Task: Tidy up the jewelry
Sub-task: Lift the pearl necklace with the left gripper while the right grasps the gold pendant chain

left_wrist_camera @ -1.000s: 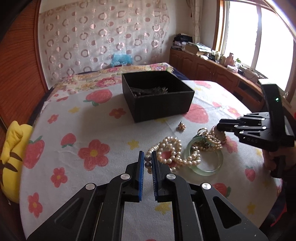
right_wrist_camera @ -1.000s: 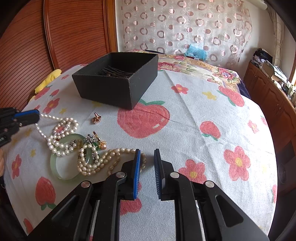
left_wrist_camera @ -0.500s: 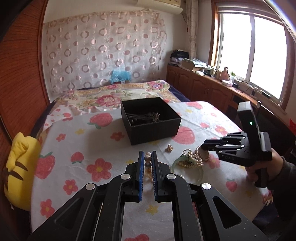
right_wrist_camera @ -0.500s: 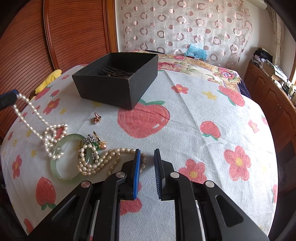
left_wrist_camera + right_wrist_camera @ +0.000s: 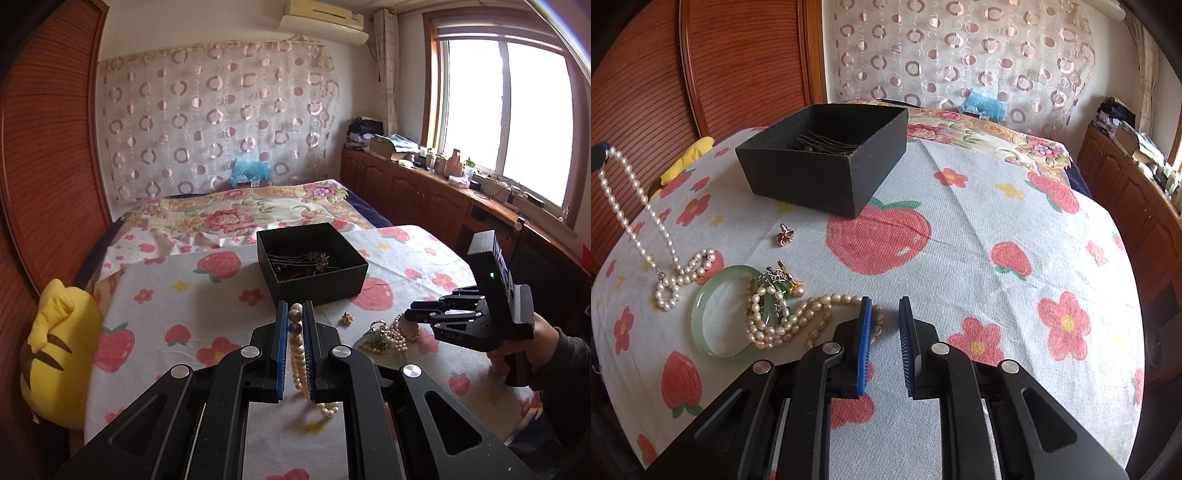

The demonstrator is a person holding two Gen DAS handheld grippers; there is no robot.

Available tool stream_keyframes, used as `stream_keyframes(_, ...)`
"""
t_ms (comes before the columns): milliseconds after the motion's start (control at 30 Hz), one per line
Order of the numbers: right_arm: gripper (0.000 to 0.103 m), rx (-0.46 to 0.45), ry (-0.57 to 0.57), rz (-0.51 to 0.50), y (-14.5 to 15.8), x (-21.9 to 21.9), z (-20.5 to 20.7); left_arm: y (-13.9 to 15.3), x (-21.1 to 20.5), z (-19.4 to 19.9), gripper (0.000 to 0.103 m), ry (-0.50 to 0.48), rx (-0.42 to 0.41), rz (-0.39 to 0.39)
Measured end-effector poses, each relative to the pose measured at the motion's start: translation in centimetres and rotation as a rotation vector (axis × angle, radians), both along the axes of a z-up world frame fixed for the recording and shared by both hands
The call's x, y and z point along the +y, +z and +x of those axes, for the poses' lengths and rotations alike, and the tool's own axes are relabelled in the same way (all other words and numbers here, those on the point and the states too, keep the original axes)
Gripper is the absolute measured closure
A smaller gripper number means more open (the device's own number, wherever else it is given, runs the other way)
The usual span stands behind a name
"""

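Strawberry-and-flower cloth (image 5: 177, 295) covers the tabletop in a sunlit bedroom, seen first from my left wrist camera. My left hand-held gripper (image 5: 294, 343) is clenched on a white pearl necklace (image 5: 297, 354), the strand running down between the blue pads and trailing to the cloth below. Ahead sits the open black box (image 5: 314, 269), dark jewelry already lying inside. My right hand-held gripper (image 5: 436, 314) hangs at right over the remaining pile.

From the right wrist camera, that gripper (image 5: 885, 332) stands released, gripping nothing, jaws parted just beside a second pearl strand (image 5: 798, 321). A green jade bangle (image 5: 701, 314) lies tangled with it; a small gold flower earring (image 5: 785, 234) rests apart, nearer the box (image 5: 827, 177). At far left the lifted necklace (image 5: 631, 210) hangs slanted, its tail end touching the cloth.

My judgement: lift higher until the tail clears the cloth, carry over the box rim, then lower before letting go, so nothing snags.
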State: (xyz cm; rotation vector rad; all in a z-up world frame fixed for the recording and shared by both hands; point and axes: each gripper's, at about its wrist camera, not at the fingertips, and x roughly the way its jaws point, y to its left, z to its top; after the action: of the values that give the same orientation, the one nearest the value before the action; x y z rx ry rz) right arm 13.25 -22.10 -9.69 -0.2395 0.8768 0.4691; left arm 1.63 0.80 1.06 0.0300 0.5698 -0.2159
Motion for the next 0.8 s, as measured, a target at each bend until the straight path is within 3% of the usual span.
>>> stream_keyframes(100,0.097,0.002,0.015,-0.001,0.0,0.3,-0.1,-0.1,0.4,0.0,0.096,0.009,0.001,-0.005)
stream_keyframes(333,0.097,-0.018,0.030,0.021,1.3,0.9,-0.7,0.2,1.4,0.0,0.096,0.029,-0.006,-0.009)
stream_keyframes(800,0.097,-0.184,0.090,0.075,10.0,2.1,-2.6,0.0,2.5,0.5,0.096,0.050,-0.005,-0.023)
